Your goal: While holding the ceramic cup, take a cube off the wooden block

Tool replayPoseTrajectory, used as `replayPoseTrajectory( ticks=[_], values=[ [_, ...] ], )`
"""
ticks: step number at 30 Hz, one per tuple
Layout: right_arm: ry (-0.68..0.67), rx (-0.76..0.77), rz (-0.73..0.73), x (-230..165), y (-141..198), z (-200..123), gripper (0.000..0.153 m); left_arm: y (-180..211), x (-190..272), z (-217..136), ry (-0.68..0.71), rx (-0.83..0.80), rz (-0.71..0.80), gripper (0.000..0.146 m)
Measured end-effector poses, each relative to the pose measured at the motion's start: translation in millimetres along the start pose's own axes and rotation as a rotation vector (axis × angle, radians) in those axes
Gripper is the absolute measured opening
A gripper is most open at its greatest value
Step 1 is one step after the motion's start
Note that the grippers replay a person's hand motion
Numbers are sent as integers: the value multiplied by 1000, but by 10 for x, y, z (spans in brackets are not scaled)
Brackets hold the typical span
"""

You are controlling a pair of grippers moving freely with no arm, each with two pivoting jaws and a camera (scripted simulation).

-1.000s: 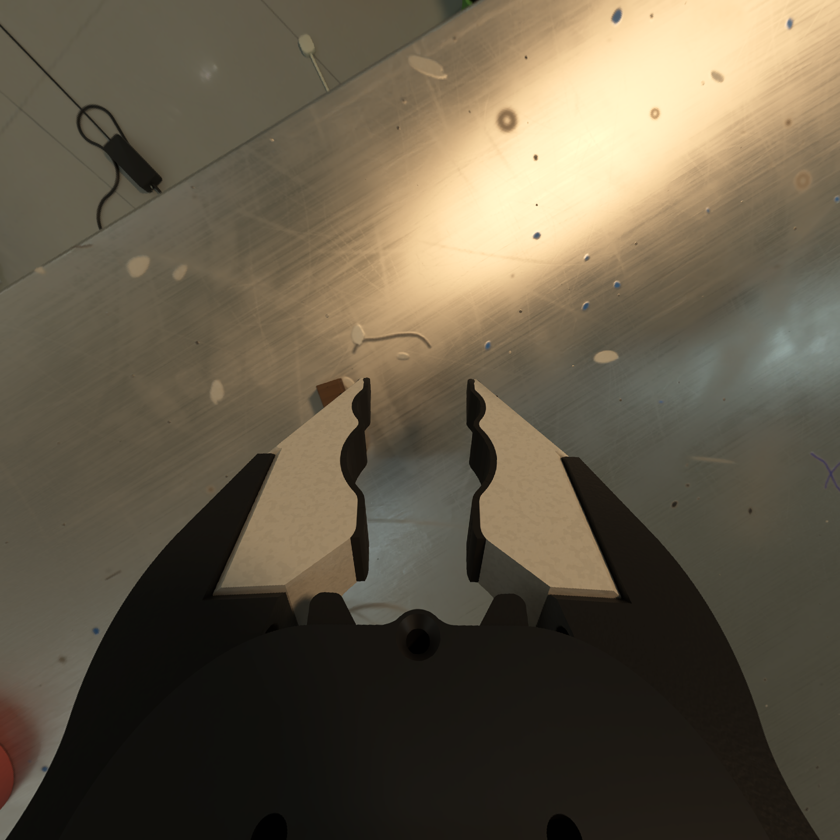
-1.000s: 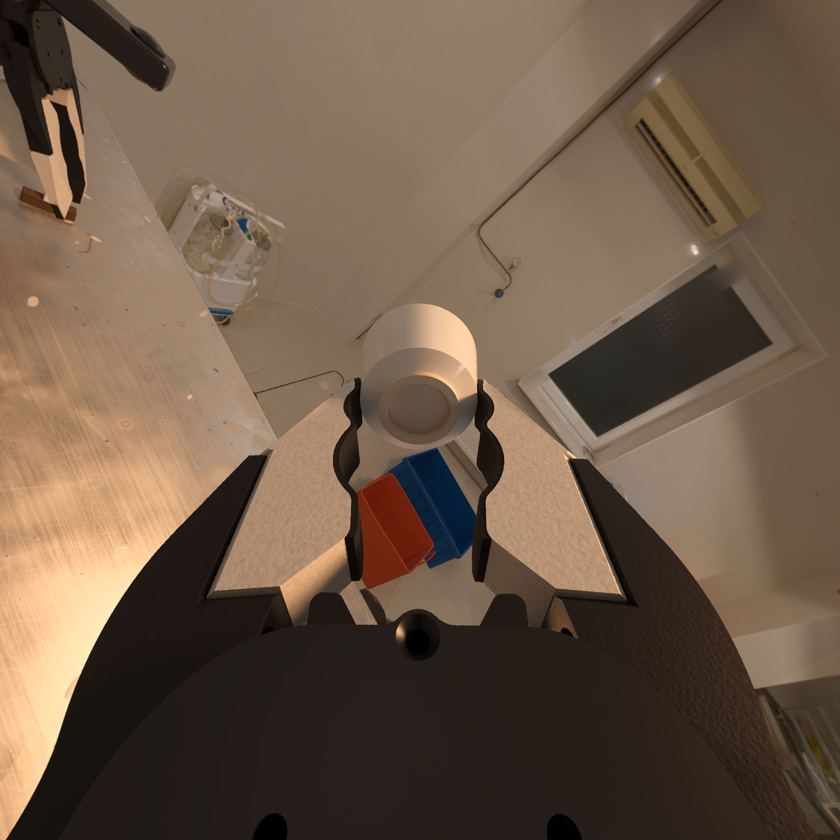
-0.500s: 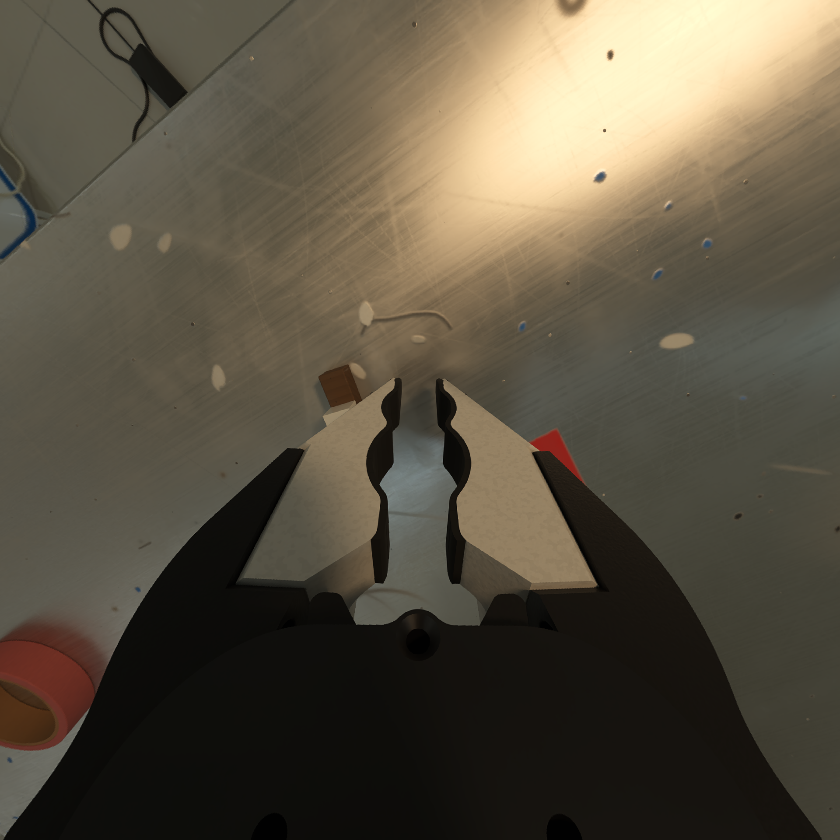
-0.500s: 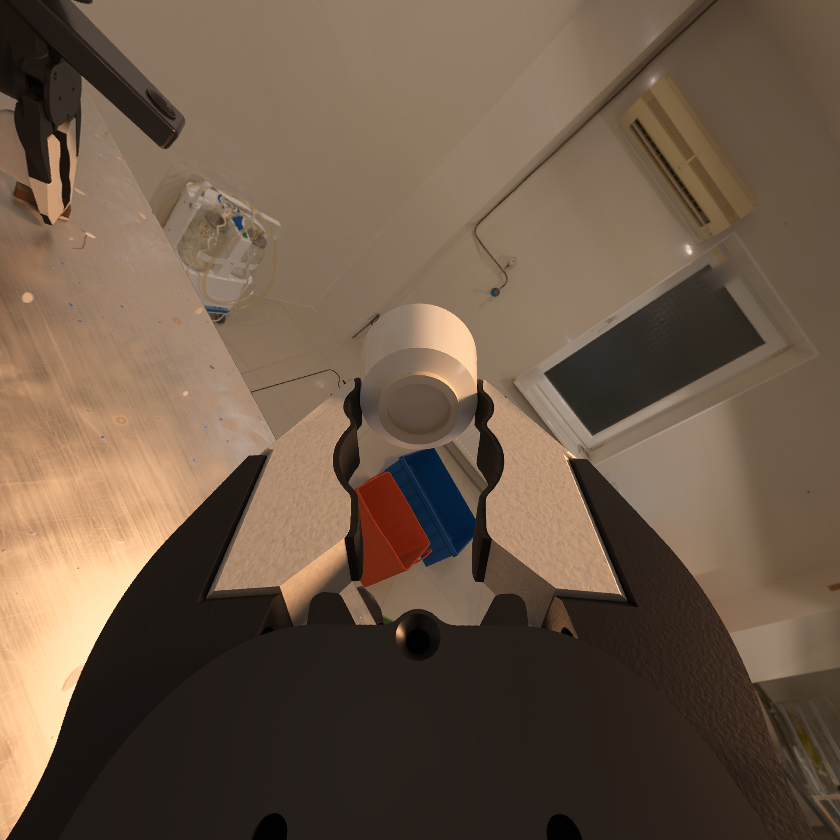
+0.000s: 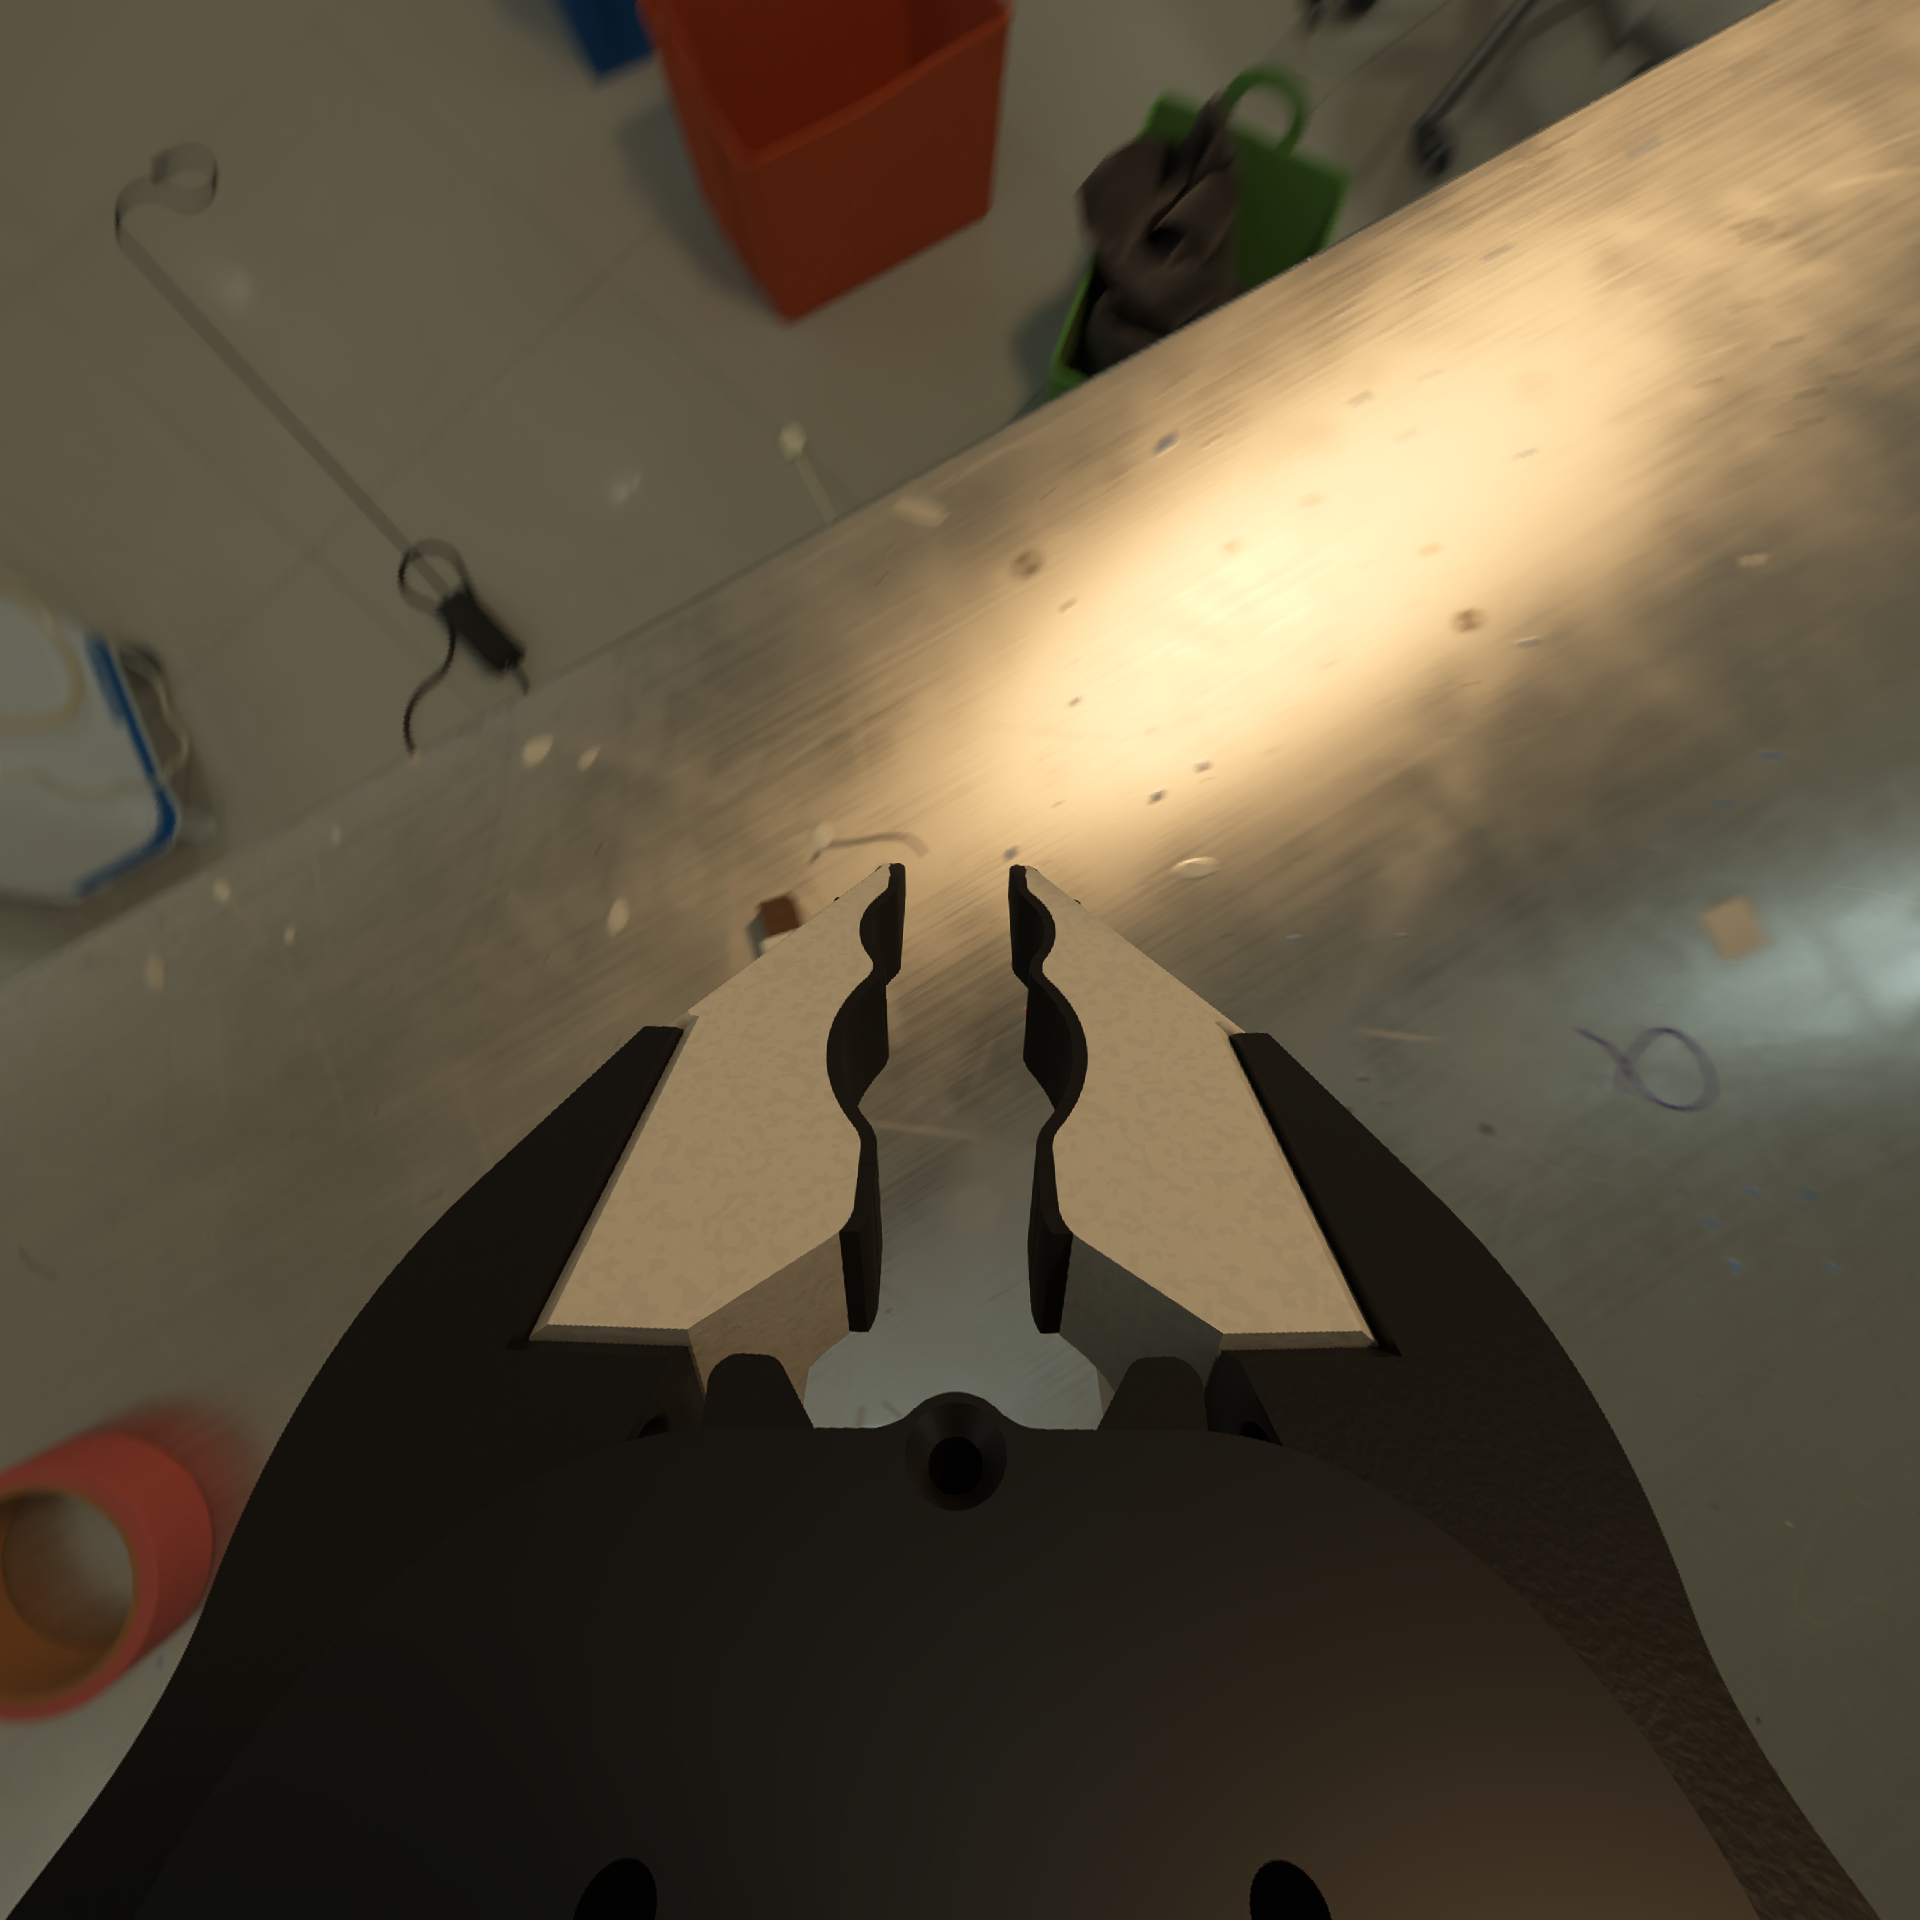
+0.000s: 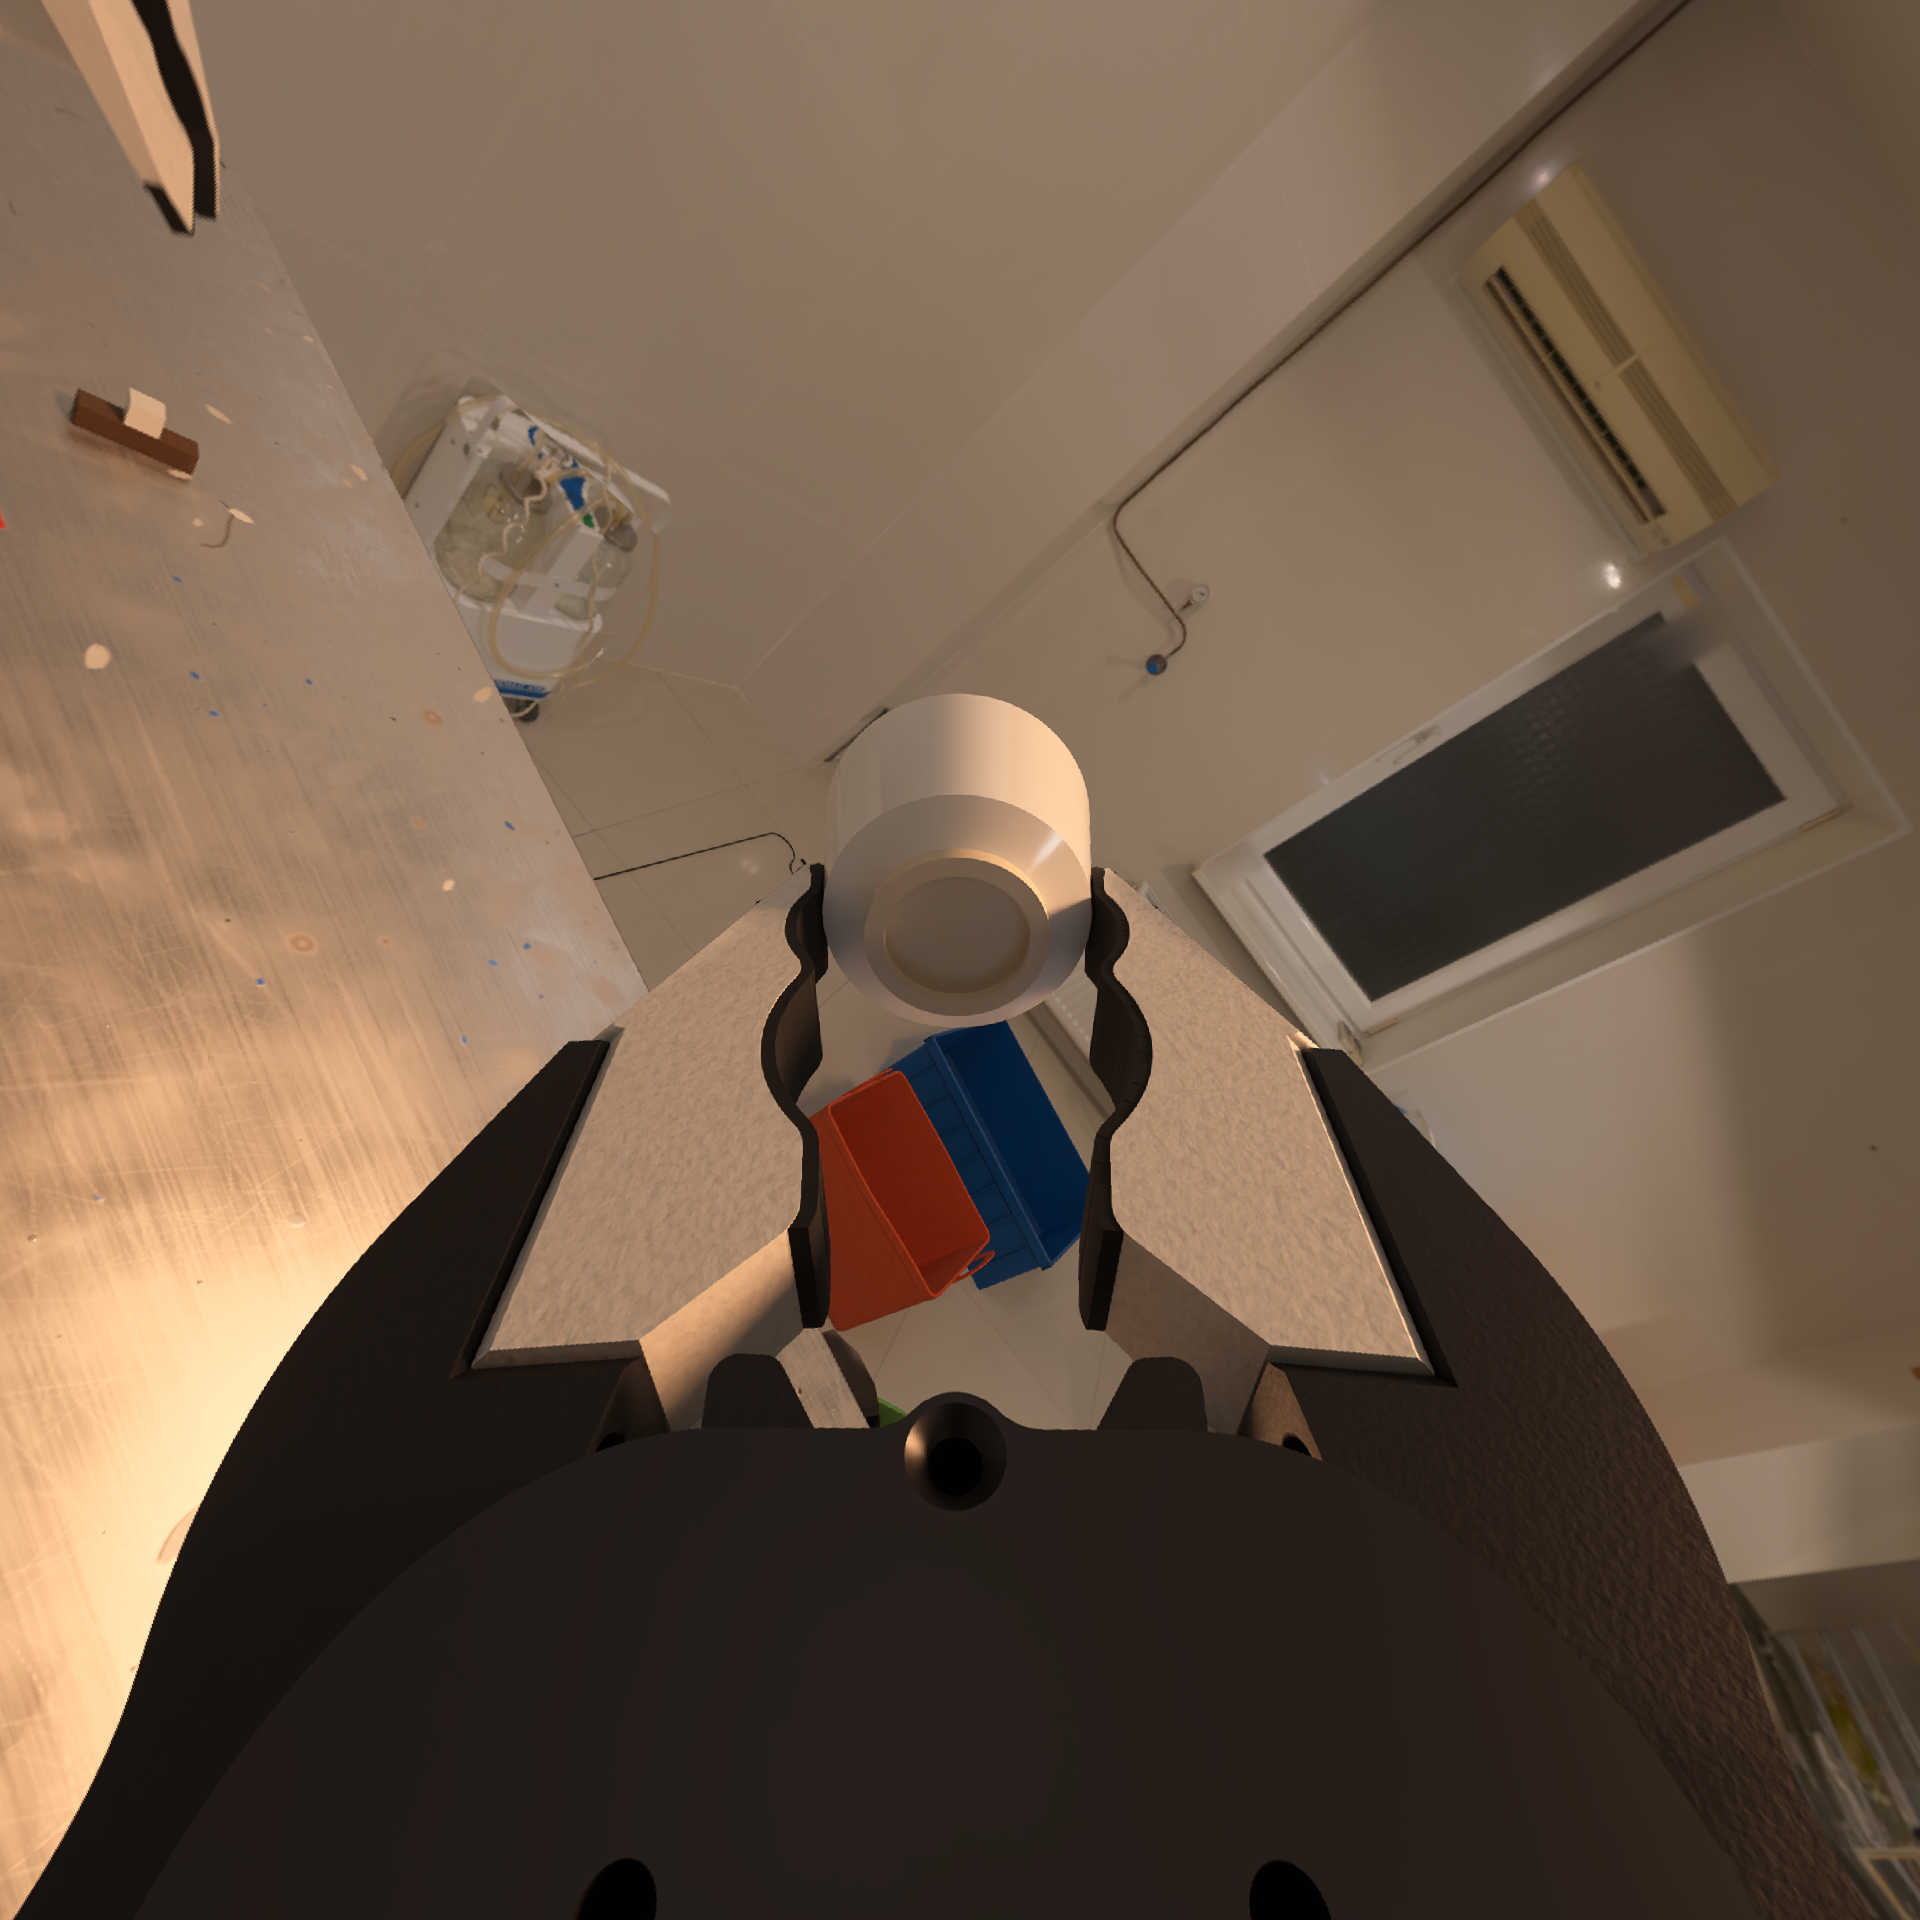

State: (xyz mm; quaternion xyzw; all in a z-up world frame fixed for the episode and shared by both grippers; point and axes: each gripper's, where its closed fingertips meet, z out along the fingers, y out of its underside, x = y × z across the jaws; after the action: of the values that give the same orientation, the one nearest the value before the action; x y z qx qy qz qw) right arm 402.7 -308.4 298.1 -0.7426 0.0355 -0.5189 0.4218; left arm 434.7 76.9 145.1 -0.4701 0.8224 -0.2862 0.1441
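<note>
My right gripper is shut on the white ceramic cup, held off the table with its base towards the camera. The dark wooden block lies on the metal table with a white cube on it. A sliver of red shows at the left edge. My left gripper hangs above the table, its jaws a narrow gap apart and empty. The block peeks out beside its left finger. The left gripper's fingers also show at the top left of the right wrist view.
A red tape roll lies on the table at the lower left. Beyond the table edge, on the floor, stand an orange-red bin, a blue bin, a green bag and a white machine with tubes.
The left gripper narrowed its jaws, then rose and pulled back from the block. The red cube beside its right finger half a second ago has left its view. The right gripper keeps the cup.
</note>
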Motion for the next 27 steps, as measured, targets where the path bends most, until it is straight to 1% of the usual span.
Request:
replayPoseTrajectory(
  ticks=[2,4,6,8,10,11,13,15,19,20,22,23,25,27],
  values=[
    [-8,-4,-9,-26,-2,16,50,-130,240,-157,20,47,74,20],
    [-14,-9,-19,-50,-3,28,50,-157,325,-202,-56,30,159,22],
    [-20,-11,-25,-66,-3,33,50,-142,286,-155,-147,20,202,25],
    [-22,-11,-28,-71,-4,33,50,-32,123,-18,-208,-47,175,28],
    [-23,-9,-27,-69,-4,30,50,116,-151,143,-294,-148,95,31],
    [-23,-8,-25,-67,-5,29,50,182,-239,235,-306,-182,62,32],
    [-25,-7,-22,-66,-3,29,50,280,-282,435,-216,-208,24,35],
    [-28,-8,-21,-72,0,37,50,344,-338,582,-165,-207,-9,39],
    [-37,-19,-31,-105,8,66,50,573,-413,781,-106,-305,-144,59],
    [-39,-23,-34,-114,12,74,50,613,-410,820,-89,-323,-180,61],
    [-42,-34,-42,-128,25,88,50,661,-395,894,-52,-340,-256,58],
    [-43,-38,-46,-133,31,93,50,679,-406,921,-49,-349,-288,54],
    [-41,-44,-50,-133,39,98,50,684,-460,946,-86,-343,-319,40],
    [-40,-47,-53,-132,44,98,50,759,-503,960,-118,-379,-325,35]
  ],
)
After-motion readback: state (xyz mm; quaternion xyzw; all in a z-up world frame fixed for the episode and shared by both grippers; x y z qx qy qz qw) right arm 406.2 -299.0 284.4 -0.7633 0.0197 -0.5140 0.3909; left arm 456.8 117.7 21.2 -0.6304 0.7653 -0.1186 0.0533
